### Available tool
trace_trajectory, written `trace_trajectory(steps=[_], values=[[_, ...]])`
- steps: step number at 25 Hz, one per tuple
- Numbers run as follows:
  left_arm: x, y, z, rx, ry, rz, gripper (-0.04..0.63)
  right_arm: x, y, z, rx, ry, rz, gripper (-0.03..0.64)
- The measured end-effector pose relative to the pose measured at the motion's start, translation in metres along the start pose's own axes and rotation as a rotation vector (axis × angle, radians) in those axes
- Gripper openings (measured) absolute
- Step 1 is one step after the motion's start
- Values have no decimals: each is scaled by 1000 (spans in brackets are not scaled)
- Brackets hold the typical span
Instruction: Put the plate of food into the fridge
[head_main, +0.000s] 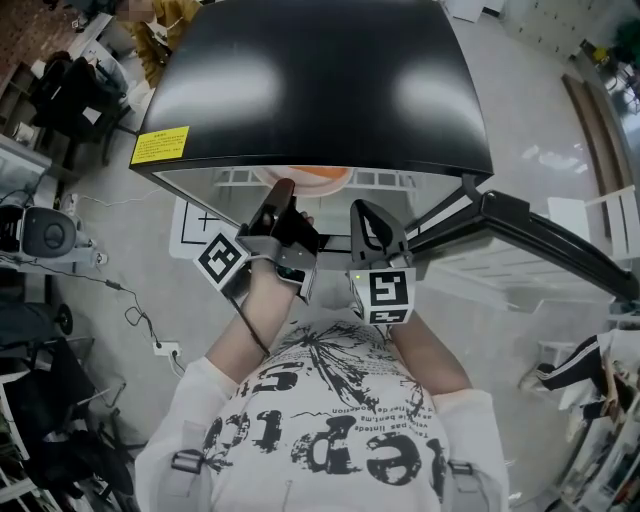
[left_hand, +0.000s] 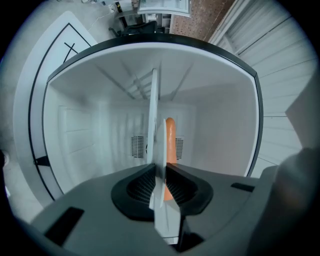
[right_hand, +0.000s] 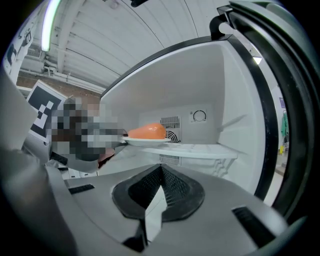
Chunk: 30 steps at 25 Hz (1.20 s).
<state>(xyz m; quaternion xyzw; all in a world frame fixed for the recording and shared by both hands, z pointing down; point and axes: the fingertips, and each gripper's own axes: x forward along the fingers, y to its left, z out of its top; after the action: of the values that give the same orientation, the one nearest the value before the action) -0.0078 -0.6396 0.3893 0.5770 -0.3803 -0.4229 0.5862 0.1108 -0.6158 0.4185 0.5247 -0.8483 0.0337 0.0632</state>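
Pinching plate rim with left gripper at frame centre, orange food aboard, inside fridge; right gripper pressed together, empty

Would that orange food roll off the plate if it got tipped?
Probably: the orange food looks rounded and smooth, and the plate looks shallow, with little rim to stop it. The plate looks stiff, since the left gripper holds it by one edge without it bending. It seems level on the fridge shelf, so likely steady.
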Motion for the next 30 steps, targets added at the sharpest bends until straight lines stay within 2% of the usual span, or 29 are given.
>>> trace_trajectory(steps=[4, 9, 11, 16, 21, 26, 28, 30], values=[[0, 0, -1, 6, -1, -4, 46, 0, 1, -2, 2, 6, 2, 0], [2, -4, -3, 142, 3, -27, 54, 0, 1, -4, -4, 13, -5, 0], [1, -11, -4, 173, -10, -52, 102, -1, 3, -4, -4, 15, -6, 0], [-12, -11, -4, 188, -7, -68, 155, -4, 10, -5, 1, 24, 0, 0], [-31, 0, -4, 193, 20, -51, 155, -9, 17, -12, 15, 40, -8, 0], [-48, -5, -4, 399, 89, -76, 152, -15, 27, -14, 30, 38, -7, 0], [-53, -4, -6, 371, 104, -93, 138, -18, 35, -12, 36, 33, -3, 0], [-57, 3, -8, 351, 127, -96, 91, -21, 41, -11, 37, 29, -5, 0]])
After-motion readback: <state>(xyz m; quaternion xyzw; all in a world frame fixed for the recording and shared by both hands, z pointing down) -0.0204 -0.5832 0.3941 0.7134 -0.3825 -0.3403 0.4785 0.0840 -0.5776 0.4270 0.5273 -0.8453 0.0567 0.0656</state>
